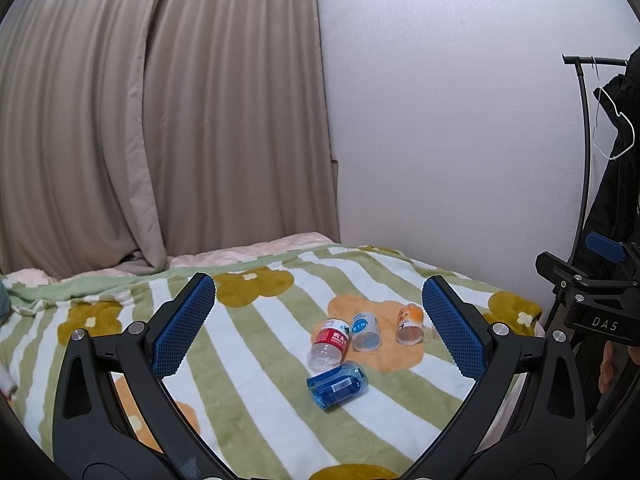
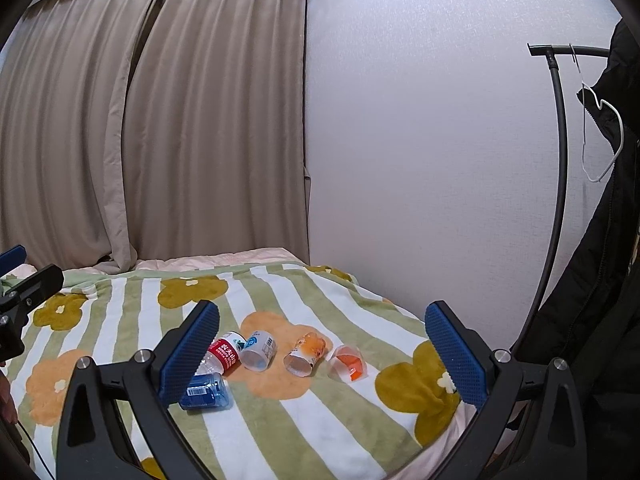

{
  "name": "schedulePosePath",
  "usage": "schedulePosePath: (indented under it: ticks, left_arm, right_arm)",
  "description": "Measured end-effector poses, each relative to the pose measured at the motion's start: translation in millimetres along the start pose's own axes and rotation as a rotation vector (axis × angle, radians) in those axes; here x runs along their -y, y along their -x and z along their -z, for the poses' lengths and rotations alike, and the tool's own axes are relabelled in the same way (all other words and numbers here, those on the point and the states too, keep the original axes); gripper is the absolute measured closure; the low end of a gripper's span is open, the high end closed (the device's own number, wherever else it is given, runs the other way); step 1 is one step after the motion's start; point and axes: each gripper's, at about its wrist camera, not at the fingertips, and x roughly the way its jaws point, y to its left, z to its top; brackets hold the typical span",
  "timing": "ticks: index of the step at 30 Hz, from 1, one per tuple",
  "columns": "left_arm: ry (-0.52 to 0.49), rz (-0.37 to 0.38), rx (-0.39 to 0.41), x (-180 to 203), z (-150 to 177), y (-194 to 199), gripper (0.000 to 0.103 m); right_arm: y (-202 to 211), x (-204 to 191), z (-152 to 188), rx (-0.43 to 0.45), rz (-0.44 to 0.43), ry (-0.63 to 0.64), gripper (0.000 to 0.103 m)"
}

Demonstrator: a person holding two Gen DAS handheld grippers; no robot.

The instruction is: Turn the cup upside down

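Observation:
Several cut-bottle cups lie on their sides on a striped flower blanket [image 1: 256, 392]. A red-labelled cup [image 1: 329, 344] [image 2: 222, 356], a white-and-blue cup [image 1: 365, 331] [image 2: 259, 350], an orange cup [image 1: 410, 324] [image 2: 305, 354] and a dark blue cup [image 1: 337, 385] [image 2: 206, 391] form a cluster. A clear cup with an orange label [image 2: 349, 362] lies furthest right, seen only in the right wrist view. My left gripper [image 1: 320, 332] is open and empty, above and short of the cups. My right gripper [image 2: 320, 354] is open and empty, also short of them.
The blanket covers a bed [image 2: 224, 258] against a beige curtain [image 1: 160, 120] and a white wall [image 1: 440, 140]. A black clothes rack [image 2: 558, 184] with a dark coat [image 2: 612, 260] and a white hanger [image 2: 600, 136] stands at the right.

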Motion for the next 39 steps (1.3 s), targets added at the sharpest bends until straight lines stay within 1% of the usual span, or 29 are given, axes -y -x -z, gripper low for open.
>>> schedulePosePath:
  ticks: [19,33,36,39]
  left_arm:
    - [-0.008,0.005,0.006,1,-2,-1,0.000]
    - [-0.029,0.028,-0.004,9,1,-4,0.000]
    - [-0.030,0.055,-0.020,10,1,-9,0.000]
    - [-0.051,0.114,-0.065,8,1,-26,0.000]
  right_arm:
    - [1,0,0,0.001,0.001,0.000,0.000]
    - [-1,5,1,0.004,0.007,-0.004,0.000]
    - [-1,10,4,0.001,0.009,-0.007,0.000]
    - [-3,13,7,-0.007,0.010,-0.006,0.000]
